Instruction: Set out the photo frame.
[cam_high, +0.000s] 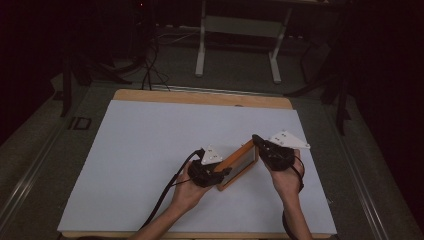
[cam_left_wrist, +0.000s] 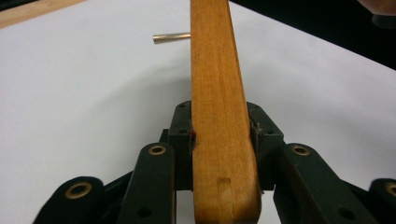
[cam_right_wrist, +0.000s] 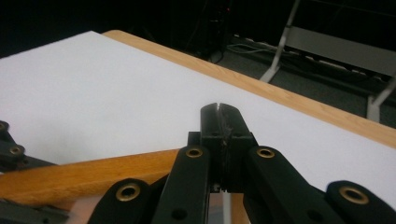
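A wooden frame (cam_high: 235, 157) is held slanting over the white mat, near its front right. My left gripper (cam_high: 225, 172) is shut on the frame's near end. In the left gripper view the pads press both sides of the wooden bar (cam_left_wrist: 217, 116), and a short brass rod (cam_left_wrist: 172, 37) sticks out of the bar farther up. My right gripper (cam_high: 256, 140) sits at the frame's far corner. Its jaws are closed, with just a thin slit at the tips (cam_right_wrist: 219, 109). The frame's bar (cam_right_wrist: 93, 175) passes under its left linkage. Whether the jaws pinch any part of the frame is hidden.
The white mat (cam_high: 150, 150) covers a wooden table whose far edge (cam_high: 200, 97) is bare. Beyond it a white metal stand (cam_high: 237, 30) and dark cables (cam_high: 150, 65) are on the grey floor. Each gripper's cable trails back along the forearm.
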